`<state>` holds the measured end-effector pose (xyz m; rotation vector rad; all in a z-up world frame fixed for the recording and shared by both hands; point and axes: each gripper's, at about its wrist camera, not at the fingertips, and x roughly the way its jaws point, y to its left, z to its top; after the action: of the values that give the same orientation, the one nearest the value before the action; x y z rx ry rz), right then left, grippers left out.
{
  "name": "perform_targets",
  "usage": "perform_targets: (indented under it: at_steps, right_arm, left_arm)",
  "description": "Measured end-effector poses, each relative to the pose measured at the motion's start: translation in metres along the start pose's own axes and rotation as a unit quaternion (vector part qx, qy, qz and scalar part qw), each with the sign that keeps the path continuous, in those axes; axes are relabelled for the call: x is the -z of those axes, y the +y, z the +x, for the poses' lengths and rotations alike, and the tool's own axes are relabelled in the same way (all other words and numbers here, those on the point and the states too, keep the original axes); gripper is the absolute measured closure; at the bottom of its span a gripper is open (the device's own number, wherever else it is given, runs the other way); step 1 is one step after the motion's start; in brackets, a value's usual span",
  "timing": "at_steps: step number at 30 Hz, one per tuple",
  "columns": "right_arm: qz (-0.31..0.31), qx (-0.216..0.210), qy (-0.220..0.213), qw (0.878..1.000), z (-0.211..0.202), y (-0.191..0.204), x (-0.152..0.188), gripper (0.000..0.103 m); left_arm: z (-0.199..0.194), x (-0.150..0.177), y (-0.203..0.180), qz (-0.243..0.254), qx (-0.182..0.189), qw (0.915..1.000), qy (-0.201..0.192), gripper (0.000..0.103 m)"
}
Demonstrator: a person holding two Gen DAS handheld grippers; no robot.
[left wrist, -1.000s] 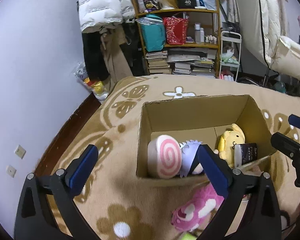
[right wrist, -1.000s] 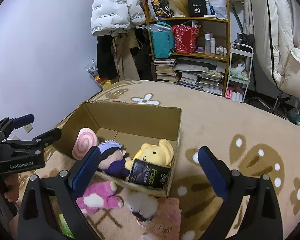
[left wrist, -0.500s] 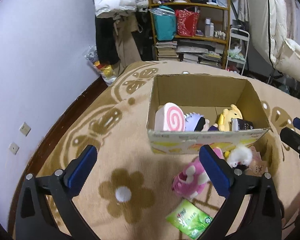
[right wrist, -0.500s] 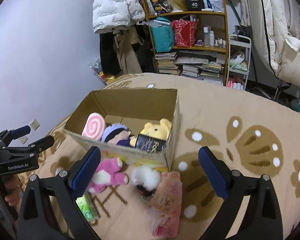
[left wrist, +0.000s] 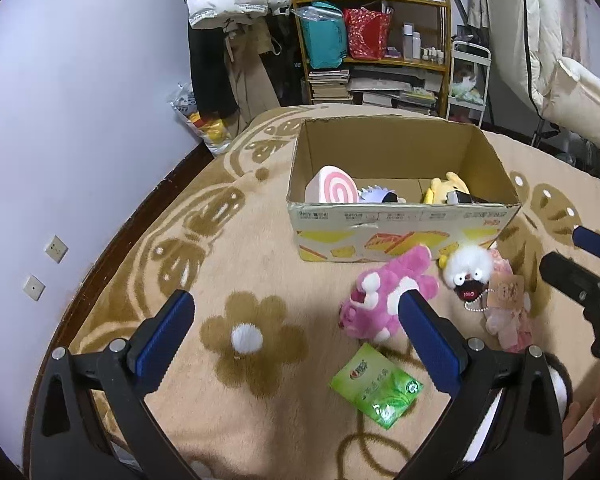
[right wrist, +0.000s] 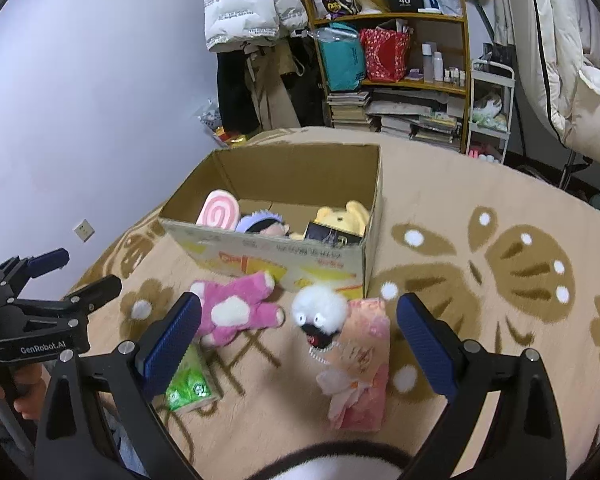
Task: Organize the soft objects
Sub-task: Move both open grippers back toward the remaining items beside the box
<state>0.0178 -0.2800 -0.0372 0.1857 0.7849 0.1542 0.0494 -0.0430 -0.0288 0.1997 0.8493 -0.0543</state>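
Beige carpet with brown flower patterns (left wrist: 260, 240) fills both views. Both grippers, left gripper (left wrist: 296, 334) and right gripper (right wrist: 298, 330), hover above it with jaws wide, holding nothing. An open brown cardboard box (left wrist: 400, 232) holds several plush toys. Just before its near wall lie a pink plush bear (right wrist: 236, 312), a white fluffy toy (right wrist: 320, 308) and a green tissue packet (left wrist: 376, 386); bare carpet spreads leftward.

Near wall of cardboard box (right wrist: 284, 258) is crowded by pink plush (right wrist: 236, 312), white fluffy toy (right wrist: 320, 308) and pink packet (right wrist: 360, 360); bare carpet (right wrist: 480, 340) is left open to the right
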Motion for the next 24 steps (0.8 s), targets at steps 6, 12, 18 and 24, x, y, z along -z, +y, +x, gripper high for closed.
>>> perform_targets:
  at_steps: [6, 12, 18, 24]
  right_arm:
    - [0.012, 0.002, 0.012, 1.000, -0.001, -0.004, 0.009, 0.001]
    - [0.021, 0.006, 0.027, 0.999, 0.006, -0.009, 0.017, 0.001]
    - [0.023, 0.016, 0.048, 0.998, 0.019, -0.015, 0.025, 0.001]
    - [0.042, 0.024, 0.069, 0.996, 0.036, -0.025, 0.030, 0.001]
  left_arm:
    - [-0.001, 0.006, 0.002, -0.002, 0.006, 0.9998, 0.016, 0.002]
    - [0.007, 0.014, -0.004, 0.010, 0.010, 0.9992, 0.036, 0.002]
    - [0.024, 0.021, -0.015, 0.023, 0.012, 0.9978, 0.060, 0.002]
    - [0.041, 0.027, -0.025, 0.031, 0.029, 0.9948, 0.093, 0.002]
